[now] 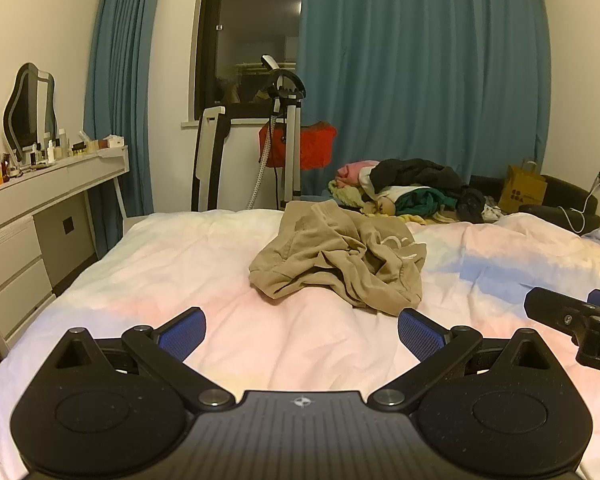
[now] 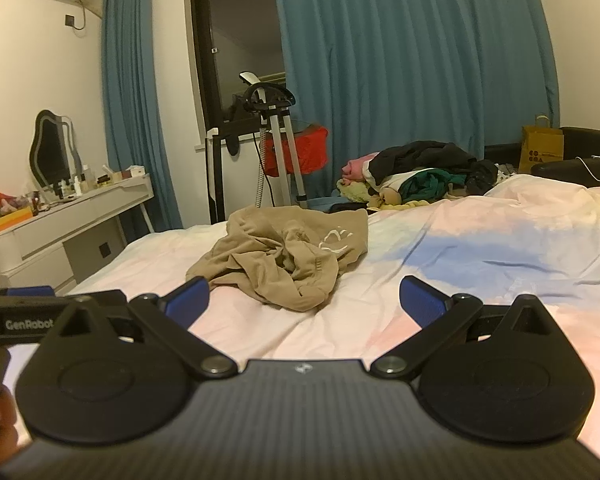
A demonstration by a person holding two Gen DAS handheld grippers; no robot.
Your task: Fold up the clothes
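Tan cloth, a crumpled garment (image 1: 338, 258), lies on the pastel bed (image 1: 204, 264) at twelve o'clock from the left gripper (image 1: 302, 330), whose blue pads are spread wide and released, holding nothing; the right gripper (image 1: 572, 314) pokes in at three o'clock; a clothes pile (image 1: 412, 190) sits beyond the garment. From the right wrist, the garment (image 2: 284, 258) lies at eleven o'clock of the right gripper (image 2: 304, 300), likewise released; the left gripper (image 2: 32, 300) shows at nine o'clock; a desk (image 2: 80, 208) stands at ten o'clock.
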